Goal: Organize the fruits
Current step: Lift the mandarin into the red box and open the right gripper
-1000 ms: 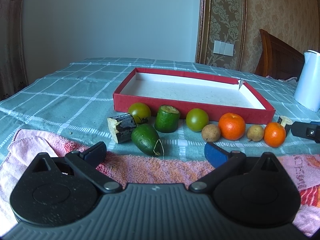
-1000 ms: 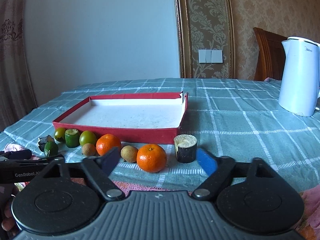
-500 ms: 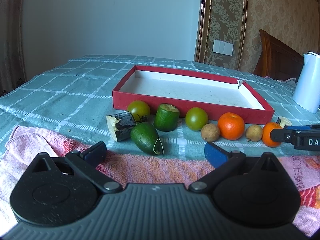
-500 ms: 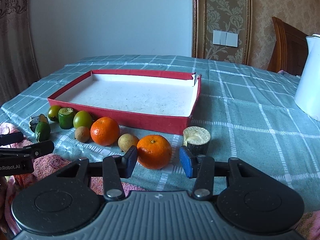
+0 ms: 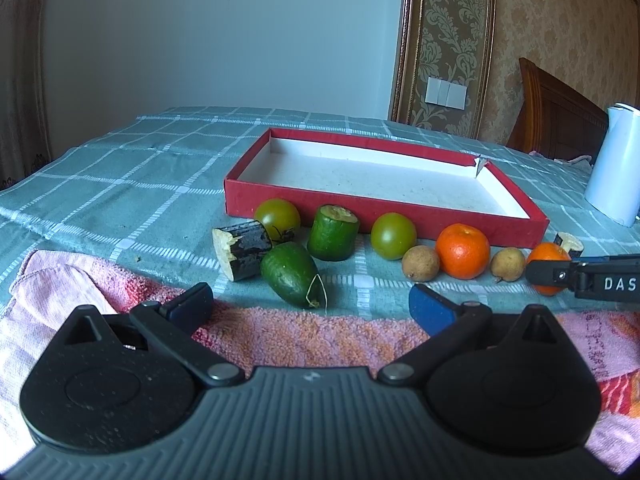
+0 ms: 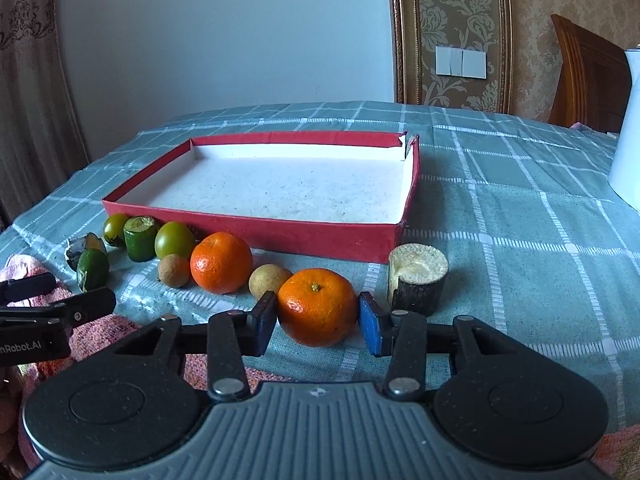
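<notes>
Orange mandarin, on the worktop just in front of the red box, sits btwn the right gripper pads, jaws closing w/ contact not yet sure: squeeze gently at its widest, then lift straight.

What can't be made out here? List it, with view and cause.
- Kettle: cut off by the right edge, both views.
- Dark stump behind the green fruit: mostly hidden, right wrist view.
- Right gripper, just closing around the near orange: whether its fingers press, too close to tell.
</notes>
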Available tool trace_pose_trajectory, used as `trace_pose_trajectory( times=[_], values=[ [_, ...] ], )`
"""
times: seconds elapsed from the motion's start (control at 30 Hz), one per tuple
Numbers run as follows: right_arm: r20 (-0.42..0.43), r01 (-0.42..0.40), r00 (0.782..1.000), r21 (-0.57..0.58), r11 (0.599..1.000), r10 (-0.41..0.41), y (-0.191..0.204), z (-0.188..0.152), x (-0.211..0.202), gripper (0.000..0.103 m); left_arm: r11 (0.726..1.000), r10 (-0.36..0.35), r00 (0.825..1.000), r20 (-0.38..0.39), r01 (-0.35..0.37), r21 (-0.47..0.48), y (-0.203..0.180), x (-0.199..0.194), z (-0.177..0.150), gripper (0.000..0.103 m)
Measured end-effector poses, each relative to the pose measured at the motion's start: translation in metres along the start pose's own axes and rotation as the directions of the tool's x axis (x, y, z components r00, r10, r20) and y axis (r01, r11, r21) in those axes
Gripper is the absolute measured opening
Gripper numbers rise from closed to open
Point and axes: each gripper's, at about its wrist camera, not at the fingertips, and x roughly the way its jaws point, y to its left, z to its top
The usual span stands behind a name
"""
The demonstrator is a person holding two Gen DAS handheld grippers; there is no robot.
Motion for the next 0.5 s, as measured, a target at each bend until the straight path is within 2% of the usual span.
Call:
trace_pose_trajectory(
  times=[0.23,0.5],
  values=[
    [0.108,0.015,0.994,0.013,1.000,-0.016,0.001,0.032,-0.015,0.043,1.000,0.004,1.000,0.000,-0.004,0.002,0.000,0.000,0.000,0.103],
    [0.083,0.102,0.991,0.030,0.994,-0.104,-0.015,0.070,0.035,0.043,1.000,0.012,1.000,-0.005,-0.012,0.003,0.000,0.000,0.000,0.103]
  ],
)
